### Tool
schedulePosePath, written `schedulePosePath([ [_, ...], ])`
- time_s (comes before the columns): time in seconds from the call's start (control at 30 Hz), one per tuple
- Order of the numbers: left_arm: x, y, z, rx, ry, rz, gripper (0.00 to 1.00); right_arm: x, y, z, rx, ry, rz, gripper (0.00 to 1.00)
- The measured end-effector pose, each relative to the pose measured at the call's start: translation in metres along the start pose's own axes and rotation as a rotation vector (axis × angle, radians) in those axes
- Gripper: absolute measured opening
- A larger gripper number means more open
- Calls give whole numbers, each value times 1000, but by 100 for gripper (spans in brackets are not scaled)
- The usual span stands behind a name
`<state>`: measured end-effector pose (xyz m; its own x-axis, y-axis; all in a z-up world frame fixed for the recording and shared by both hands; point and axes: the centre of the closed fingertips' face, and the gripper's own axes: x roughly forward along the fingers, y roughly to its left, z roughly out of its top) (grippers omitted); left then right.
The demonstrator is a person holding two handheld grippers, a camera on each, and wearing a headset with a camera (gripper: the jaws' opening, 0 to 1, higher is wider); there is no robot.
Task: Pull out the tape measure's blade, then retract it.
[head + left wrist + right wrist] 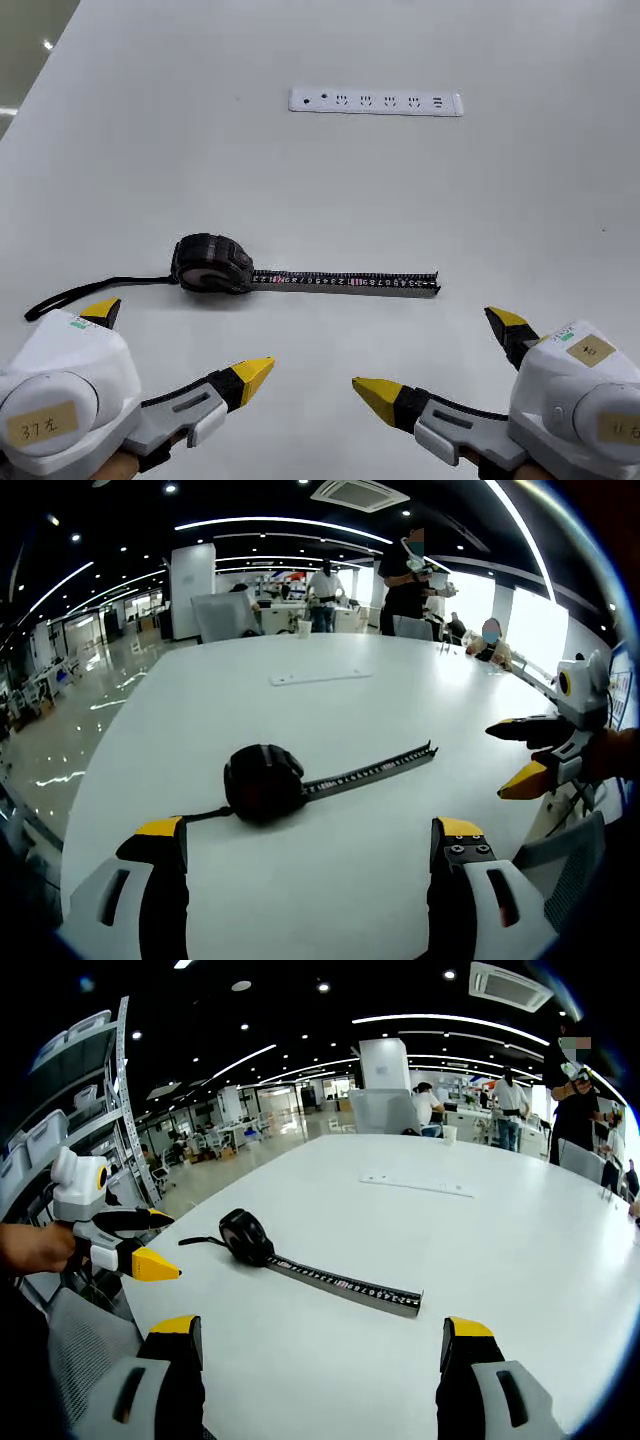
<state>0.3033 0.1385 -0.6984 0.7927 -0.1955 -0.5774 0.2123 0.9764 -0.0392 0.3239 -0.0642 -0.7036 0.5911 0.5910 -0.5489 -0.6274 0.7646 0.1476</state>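
Head view: tape measure [212,264] recorded lying toward the near edge of the surface [450,190], blade [345,282] drawn out flat toward the right edge. Left tool [178,340] and right tool [440,354] both spread wide, nothing held. Risk noted (a judgement): unless the tape measure is pinned, retraction may whip the blade sideways.

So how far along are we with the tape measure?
The pull-out looks done: the blade lies extended from the tape measure case. Nothing is in hand: the left gripper and the right gripper are both open, on the near side of the tape and clear of it. Retracting the blade is left.
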Motion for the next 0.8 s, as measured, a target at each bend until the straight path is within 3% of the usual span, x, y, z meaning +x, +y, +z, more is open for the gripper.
schedulePosePath([
  [0.8,11,-2,5,-48,-11,5,99,5,1,3,-39,7,47,97],
])
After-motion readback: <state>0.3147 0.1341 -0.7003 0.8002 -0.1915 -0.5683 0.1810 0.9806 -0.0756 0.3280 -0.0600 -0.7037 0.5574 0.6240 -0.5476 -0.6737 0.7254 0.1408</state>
